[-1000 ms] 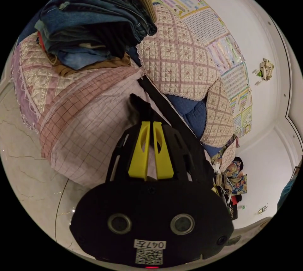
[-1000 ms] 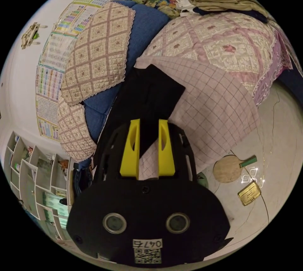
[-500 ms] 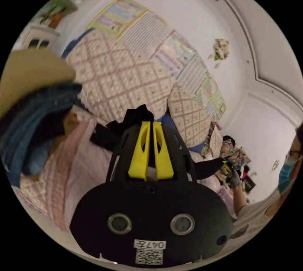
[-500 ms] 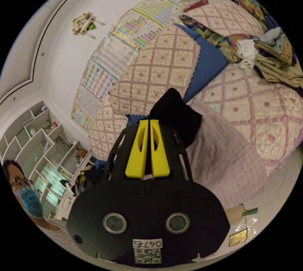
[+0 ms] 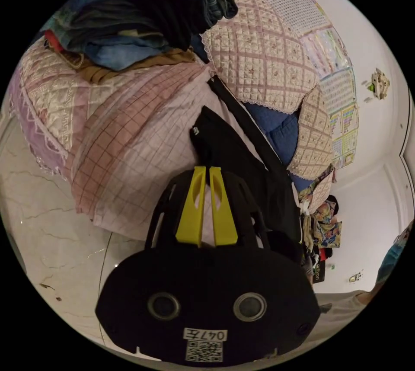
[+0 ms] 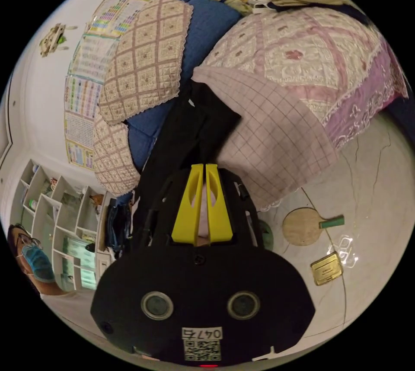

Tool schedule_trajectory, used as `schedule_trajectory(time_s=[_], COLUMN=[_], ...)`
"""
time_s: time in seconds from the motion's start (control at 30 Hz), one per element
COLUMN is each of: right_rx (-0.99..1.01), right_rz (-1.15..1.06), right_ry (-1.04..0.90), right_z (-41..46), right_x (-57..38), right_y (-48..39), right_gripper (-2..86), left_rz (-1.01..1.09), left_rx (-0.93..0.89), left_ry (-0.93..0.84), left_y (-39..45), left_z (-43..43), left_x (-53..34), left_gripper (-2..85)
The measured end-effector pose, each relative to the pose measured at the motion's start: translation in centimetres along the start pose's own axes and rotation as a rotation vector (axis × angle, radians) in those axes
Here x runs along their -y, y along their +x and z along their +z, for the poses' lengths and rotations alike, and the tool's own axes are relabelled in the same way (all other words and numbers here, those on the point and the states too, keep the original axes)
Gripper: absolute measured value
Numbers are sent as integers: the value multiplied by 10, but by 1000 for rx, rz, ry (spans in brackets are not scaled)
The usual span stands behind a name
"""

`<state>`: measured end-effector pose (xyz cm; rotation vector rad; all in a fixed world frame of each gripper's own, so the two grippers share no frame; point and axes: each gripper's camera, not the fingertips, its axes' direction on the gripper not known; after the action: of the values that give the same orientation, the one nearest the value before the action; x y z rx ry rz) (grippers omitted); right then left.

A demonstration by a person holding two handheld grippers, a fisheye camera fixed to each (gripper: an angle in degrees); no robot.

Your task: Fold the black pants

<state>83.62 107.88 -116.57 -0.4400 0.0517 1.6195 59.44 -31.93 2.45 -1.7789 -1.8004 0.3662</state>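
The black pants [image 5: 235, 159] lie on a pink checked cloth [image 5: 138, 159] spread over the seat of a sofa, running as a long narrow strip along the foot of the quilted back cushions [image 5: 263, 55]; in the right gripper view the same pants [image 6: 190, 137] show as a dark band with one layer doubled over another, so a lengthwise fold looks already made. The left hand-held gripper [image 5: 206, 172] has its yellow jaws drawn together with the tips at the near edge of the fabric, and the right hand-held gripper [image 6: 203, 170] has its jaws together at the other end of the strip; whether either pinches a layer of cloth is hard to say, since the tips blend into the black fabric. Judging from this, the pants are narrowed but still long, so the crosswise folds that bring the hem to the waistband are left. A pile of folded jeans [image 5: 142, 12] sits further along the sofa, well apart from the pants, and a table-tennis paddle [image 6: 304, 227] lies on the marble floor [image 6: 371, 198]
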Motion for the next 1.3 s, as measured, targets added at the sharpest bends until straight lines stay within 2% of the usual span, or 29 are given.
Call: schedule_trajectory(time_s=[0.13, 0.3, 0.4, 0.53, 0.63, 0.73, 0.87, 1.0, 1.07, 1.17, 1.3], right_rx=[-65, -12, -6, -190, -261, -183, -192, -205, -251, -406, -470], right_rz=[-60, 8, 35, -31, -206, -374, -511, -626, -600, -556, -544], right_ry=[-19, -3, 10, 177, 256, 184, 17, -106, -180, -171, -202], right_z=[12, 31, 35, 18, 22, 54, 127, 195, 239, 277, 310], right_x=[12, 15, 19, 23, 46, 93, 160, 191, 208, 229, 244], right_y=[-26, -30, -42, -93, -151, -204, -260, -306, -324, -338, -358], right_gripper=[-11, -7, 11, 41, 47, 52, 43, 14, -4, -11, -13], left_rz=[39, -46, 14, 135, 58, -36, -9, 25, 55, 95, 116], left_rx=[13, -92, -59, 34, 64, 77, 218, 220, 220, 239, 241], left_ry=[15, 61, 99, 121, 103, 135, 194, 233, 232, 220, 190], left_y=[14, -6, 14, 51, 39, 25, 45, 66, 79, 98, 116], left_z=[0, 0, -13, -27, -20, -22, -39, -60, -67, -69, -58], left_x=[10, 3, -6, -1, 15, 15, 4, -3, -4, -4, 0], left_gripper=[-9, -8, -7, 2, 31, 41, 38, 16, 8, -3, -8])
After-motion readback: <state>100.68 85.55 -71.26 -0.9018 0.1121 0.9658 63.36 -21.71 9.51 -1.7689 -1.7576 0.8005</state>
